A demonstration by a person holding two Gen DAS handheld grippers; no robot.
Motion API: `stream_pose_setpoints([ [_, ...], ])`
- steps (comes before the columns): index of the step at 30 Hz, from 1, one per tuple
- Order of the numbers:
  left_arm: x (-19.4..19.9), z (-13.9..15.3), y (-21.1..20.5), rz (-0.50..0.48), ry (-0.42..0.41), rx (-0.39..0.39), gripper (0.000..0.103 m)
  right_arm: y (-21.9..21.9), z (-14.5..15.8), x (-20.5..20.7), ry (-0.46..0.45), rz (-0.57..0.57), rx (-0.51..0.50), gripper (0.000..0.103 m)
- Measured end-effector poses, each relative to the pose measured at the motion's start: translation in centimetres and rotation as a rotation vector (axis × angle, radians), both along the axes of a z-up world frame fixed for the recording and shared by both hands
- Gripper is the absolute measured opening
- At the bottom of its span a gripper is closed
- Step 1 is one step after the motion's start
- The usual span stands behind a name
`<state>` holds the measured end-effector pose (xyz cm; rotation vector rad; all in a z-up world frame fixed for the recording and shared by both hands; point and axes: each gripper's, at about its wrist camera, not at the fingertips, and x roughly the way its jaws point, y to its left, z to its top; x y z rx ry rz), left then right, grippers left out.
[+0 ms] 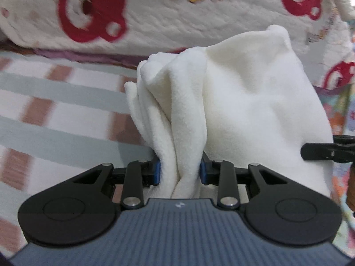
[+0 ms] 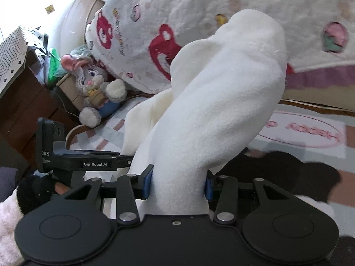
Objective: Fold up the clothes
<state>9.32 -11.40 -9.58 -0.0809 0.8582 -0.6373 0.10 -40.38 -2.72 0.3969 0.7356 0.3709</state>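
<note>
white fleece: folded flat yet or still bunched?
Bunched. The white fleece hangs in loose creases, pinched by left gripper and right gripper.

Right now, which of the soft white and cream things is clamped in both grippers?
The plain white fleece garment; left gripper and right gripper both pinch it. The bear-print quilt lies behind, ungripped.

1. The fleece garment [image 1: 244,102] is plain cream-white, with no print.
2. The left gripper [image 1: 180,173] is black with blue pads and a ribbed slate-blue body; the right gripper [image 2: 178,185] is black with blue pads.
3. The quilt [image 1: 166,17] at 12 o'clock is off-white with red bear faces and small pink and yellow motifs.
4. The bed sheet [image 1: 55,110] is white with pale grey-green stripes and brick-red squares.
5. The plush rabbit [image 2: 95,84] at 10 o'clock is grey with pink ears.
6. A dark garment [image 2: 288,168] at 4 o'clock is black.
</note>
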Motion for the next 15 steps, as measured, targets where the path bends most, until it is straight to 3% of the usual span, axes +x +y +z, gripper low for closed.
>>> stream_pose_setpoints([
  [3,2.5,1.6,4.2,0.117,0.023,0.013,0.030,3.3,-0.1,2.8,-0.040,0.036,0.047,0.049],
  [7,5.8,4.7,11.8,0.319,0.096,-0.067,0.029,8.1,-0.4,6.7,-0.079,0.108,0.114,0.048],
  [12,7.3,7.4,16.9,0.373,0.023,0.053,0.029,13.7,-0.3,11.3,-0.067,0.178,0.211,0.048],
  [15,9.2,7.6,20.0,0.409,0.016,0.077,0.029,16.9,-0.4,13.8,-0.064,0.202,0.238,0.048],
])
